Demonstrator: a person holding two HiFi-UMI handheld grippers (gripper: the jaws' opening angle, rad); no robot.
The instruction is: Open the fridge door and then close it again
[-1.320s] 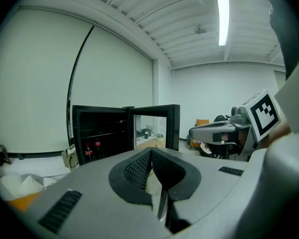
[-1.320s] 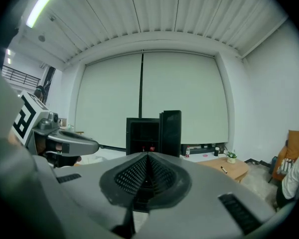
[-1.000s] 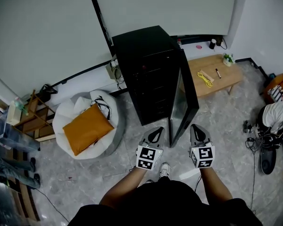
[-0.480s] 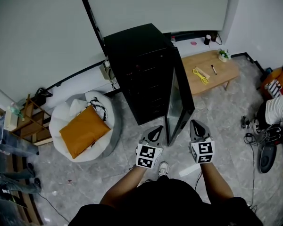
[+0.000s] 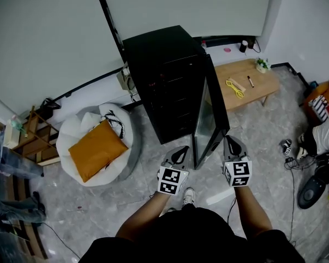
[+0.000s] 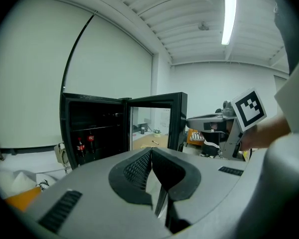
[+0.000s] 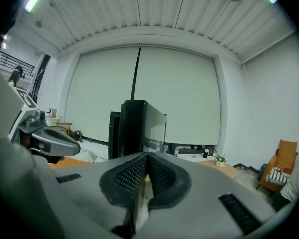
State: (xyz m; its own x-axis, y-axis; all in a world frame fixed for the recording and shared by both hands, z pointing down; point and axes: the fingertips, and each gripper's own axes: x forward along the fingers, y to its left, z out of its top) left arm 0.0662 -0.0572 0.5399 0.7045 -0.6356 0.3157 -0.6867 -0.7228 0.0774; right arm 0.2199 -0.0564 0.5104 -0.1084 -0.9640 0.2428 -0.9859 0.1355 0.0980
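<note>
- The fridge (image 5: 163, 75) stands by the wall — its door (image 5: 209, 119) is swung wide open, free edge towards the person;
- left gripper (image 5: 179, 154): just left of the door's edge, jaws closed, empty;
- right gripper (image 5: 231, 145): just right of the door's edge, jaws closed on nothing.

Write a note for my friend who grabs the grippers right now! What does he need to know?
Left gripper: jaws together, holding nothing, just left of the door's free edge.
Right gripper: jaws together, holding nothing, on the door's other side.
Fridge: black, against the wall, with bottles on a shelf inside.
Fridge door: swung wide open, sticking out toward you between the two grippers.
Done: door opened.
Left: push the door shut, likely with the right gripper on its outer face.
</note>
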